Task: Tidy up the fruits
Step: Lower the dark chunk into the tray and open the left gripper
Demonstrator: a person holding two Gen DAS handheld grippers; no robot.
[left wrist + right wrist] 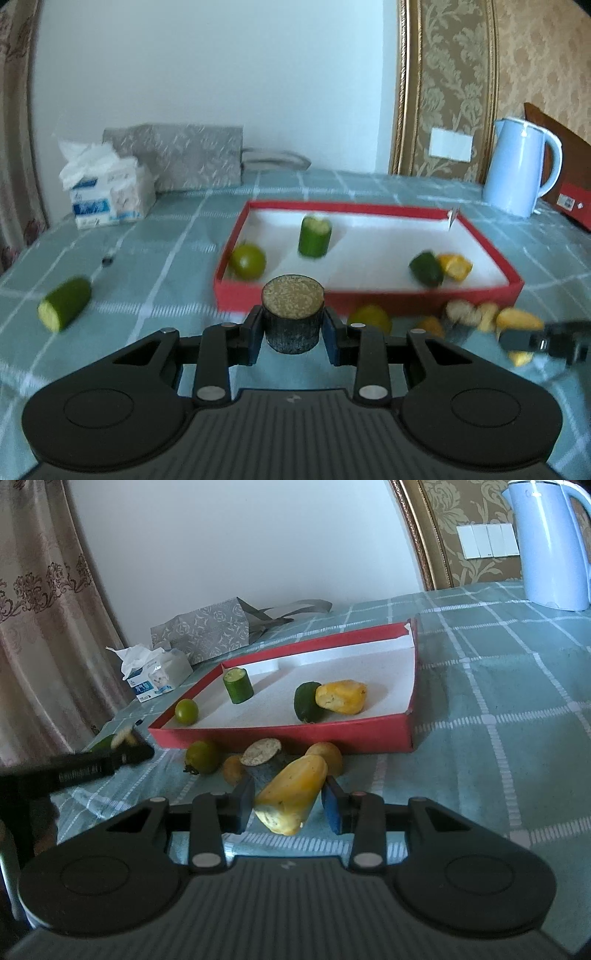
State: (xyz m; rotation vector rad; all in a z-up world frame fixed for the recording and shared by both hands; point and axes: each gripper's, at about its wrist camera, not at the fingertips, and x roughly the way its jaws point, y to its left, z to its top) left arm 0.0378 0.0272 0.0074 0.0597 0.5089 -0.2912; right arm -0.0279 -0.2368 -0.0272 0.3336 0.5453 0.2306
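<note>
My left gripper [293,330] is shut on a short dark green cucumber stub [293,314], its pale cut face up, just in front of the red tray [369,297]. The tray holds a green round fruit [247,261], an upright cucumber piece [314,236], a dark green piece [426,268] and a yellow piece [455,266]. In the right wrist view my right gripper [288,805] is shut on a long yellow fruit piece [291,797] low over the cloth. My left gripper [129,755] shows at the left edge there.
Loose by the tray's front wall lie a green tomato [202,757], a cut stub [261,752] and small yellow pieces [327,757]. A cucumber half [64,308] lies far left. A tissue pack [107,188], a grey bag [192,158] and a blue kettle [517,166] stand behind.
</note>
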